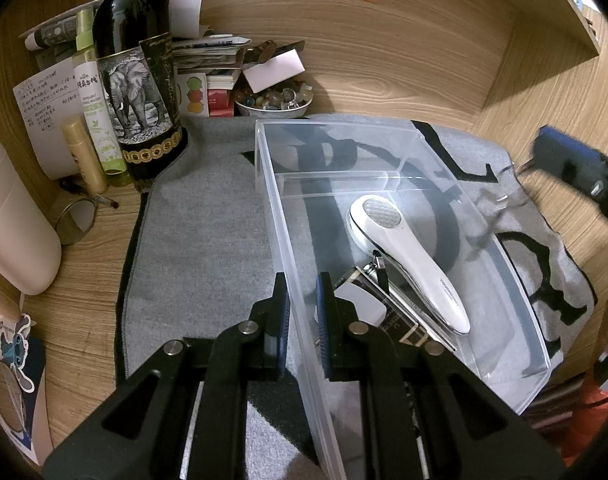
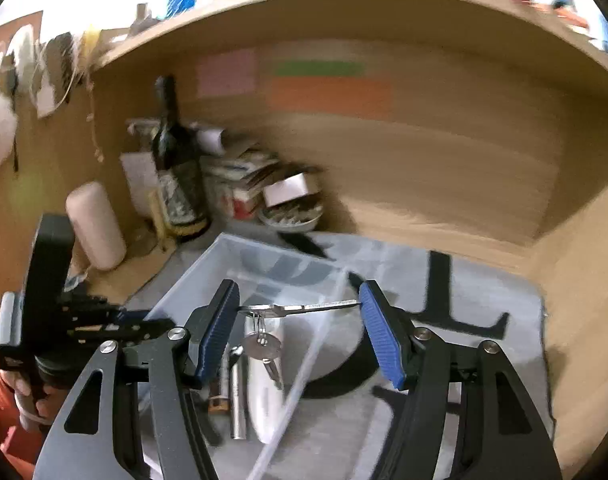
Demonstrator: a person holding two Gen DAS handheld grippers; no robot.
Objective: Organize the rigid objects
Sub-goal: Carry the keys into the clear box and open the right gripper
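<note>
My left gripper [image 1: 303,312] clenched the clear bin's [image 1: 404,128] wall to steady it (I judged), while my right gripper [image 2: 300,320] grasped a key [image 2: 304,307] endwise above it.

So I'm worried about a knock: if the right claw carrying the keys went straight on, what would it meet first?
Probably the clear bin's near wall or the white handheld device inside; depth is unclear.

Keys hanging above the clear bin
A bunch of keys [image 2: 264,332] is dangling level between blue fingers [image 2: 378,332]; at six o'clock below, the clear bin [image 1: 288,248] is holding a white handheld device [image 1: 408,256] lying flat.
</note>
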